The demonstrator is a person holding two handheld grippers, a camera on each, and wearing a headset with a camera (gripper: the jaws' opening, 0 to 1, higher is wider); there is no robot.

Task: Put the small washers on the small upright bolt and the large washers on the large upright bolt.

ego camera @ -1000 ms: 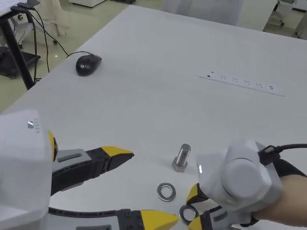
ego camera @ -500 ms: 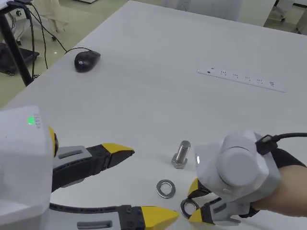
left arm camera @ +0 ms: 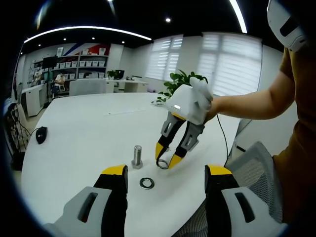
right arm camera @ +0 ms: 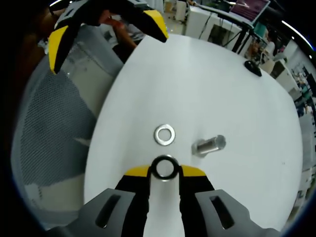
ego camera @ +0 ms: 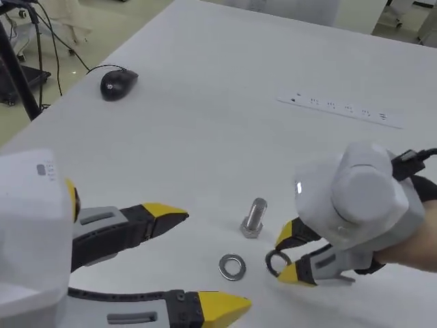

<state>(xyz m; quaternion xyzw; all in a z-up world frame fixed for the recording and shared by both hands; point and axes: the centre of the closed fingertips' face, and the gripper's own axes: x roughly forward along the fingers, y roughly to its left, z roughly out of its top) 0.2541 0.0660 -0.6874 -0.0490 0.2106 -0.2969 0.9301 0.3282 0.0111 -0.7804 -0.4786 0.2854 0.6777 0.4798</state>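
White table [ego camera: 205, 137], one steel ring pinched, one lying flat.
Right gripper [ego camera: 286, 253] is clenched on a shiny washer [ego camera: 276, 262], just right of the bolt [ego camera: 252, 219], which stands upright, head down, at lower centre of the head view. Loose washer [ego camera: 232, 266] lies flat just below the bolt. Left gripper [ego camera: 213, 261] is released, yellow tips wide apart, lower left. Power strip [ego camera: 338, 111] markings, upper right, are too small to read; mouse [ego camera: 117, 83] upper left.

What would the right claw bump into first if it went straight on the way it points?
Probably the loose washer flat on the table, dead ahead of the right claw, which grips a second washer. The bolt stands off to one side. Depth is unclear.
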